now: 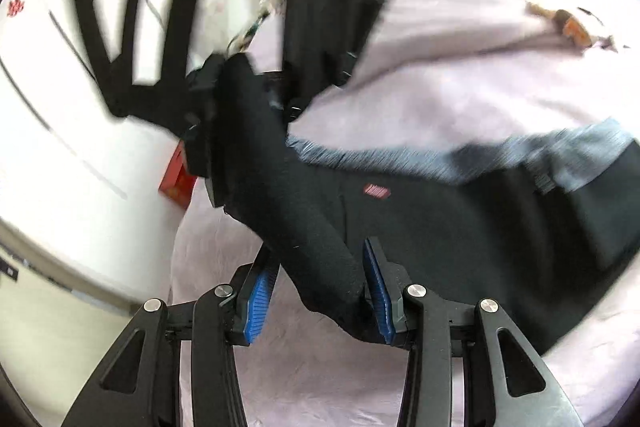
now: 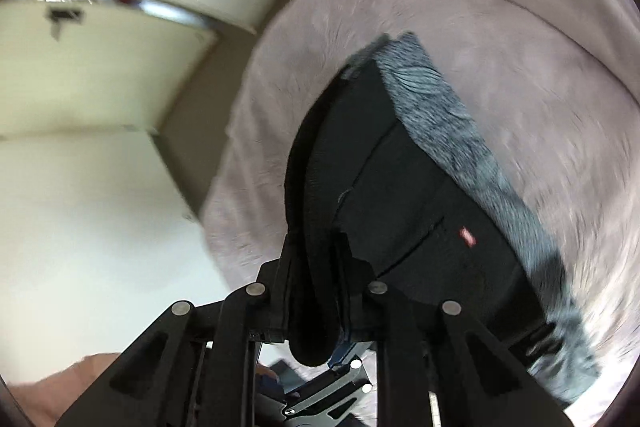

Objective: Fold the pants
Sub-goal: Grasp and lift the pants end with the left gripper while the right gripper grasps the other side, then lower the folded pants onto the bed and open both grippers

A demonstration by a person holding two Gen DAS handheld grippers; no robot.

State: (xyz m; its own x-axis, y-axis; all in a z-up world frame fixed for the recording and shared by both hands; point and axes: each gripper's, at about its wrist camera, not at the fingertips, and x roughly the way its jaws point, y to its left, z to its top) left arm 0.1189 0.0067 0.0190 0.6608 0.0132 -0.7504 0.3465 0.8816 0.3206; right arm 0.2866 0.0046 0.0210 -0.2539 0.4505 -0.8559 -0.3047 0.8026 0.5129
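The right gripper is clamping the black pants on the lilac bedspread, while the left gripper is straddling their edge unclosed; both should be lifting level.

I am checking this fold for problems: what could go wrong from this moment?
1. The left gripper has blue pads standing apart around the waistband of the black pants; the band may slip out.
2. The right gripper pinches only a narrow rolled edge, which might pull free.
3. The fleece lining is exposed, so the fold may end uneven.
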